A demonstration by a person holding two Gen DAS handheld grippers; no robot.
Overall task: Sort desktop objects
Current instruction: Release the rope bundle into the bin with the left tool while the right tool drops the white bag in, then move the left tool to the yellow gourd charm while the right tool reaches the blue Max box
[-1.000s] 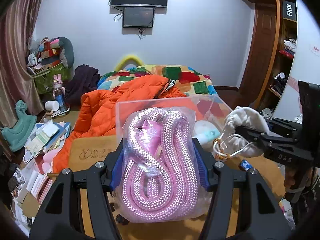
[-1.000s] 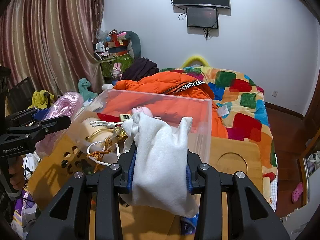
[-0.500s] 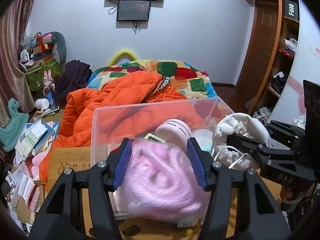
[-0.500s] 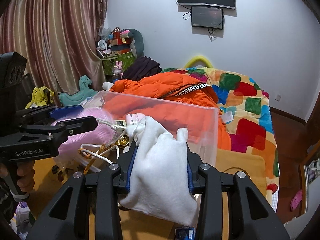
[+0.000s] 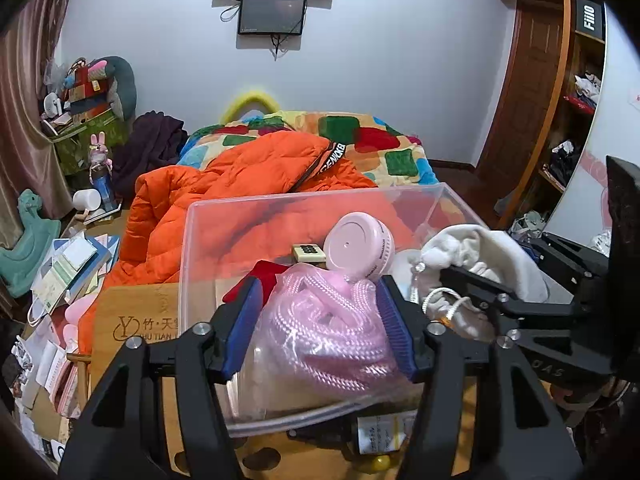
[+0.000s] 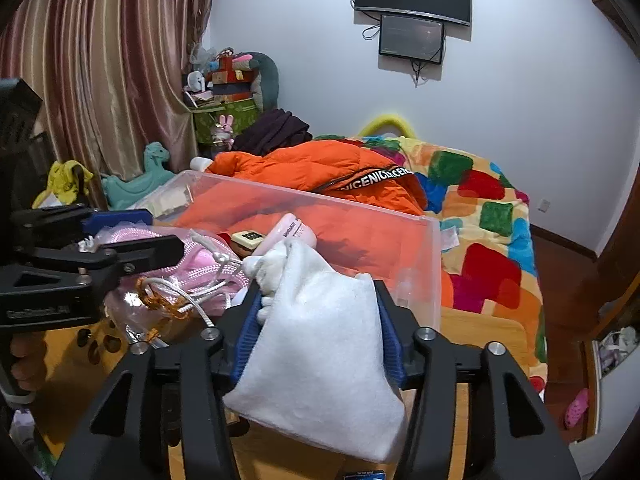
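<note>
My landmark is the clear plastic bin (image 5: 192, 240) on the wooden worktop (image 5: 136, 320). Inside it I see a round pink case (image 5: 358, 246) tilted on edge, a small cream tile (image 5: 306, 251) just beside that case, and a red cloth (image 5: 260, 278) near the bin's left wall. Beyond the bin's far wall lies an orange jacket (image 5: 240, 188) on the bed.

My left gripper (image 5: 318, 324) reaches in over the bin's near wall, its jaws closed on the bagged pink rope (image 5: 324, 328). The rope sits squarely between the blue pads (image 5: 240, 328), low inside the bin, in front of the pink case. In the right wrist view the left gripper (image 6: 132, 232) comes in side-on from the bin's left, with the pink rope (image 6: 200, 260) bulging past it.

My right gripper (image 6: 318, 324) is at the bin's near right corner, jaws clamped on the white drawstring pouch (image 6: 320, 344). The pouch fills the gap between the pads, its gathered neck pointing into the bin and its bottom hanging below the jaws. Its white cord (image 6: 188, 296) trails into the bin beside the rope. From the left wrist view the right gripper (image 5: 472, 284) enters from the bin's right, level, holding the pouch (image 5: 480, 252) over the right wall.
</note>
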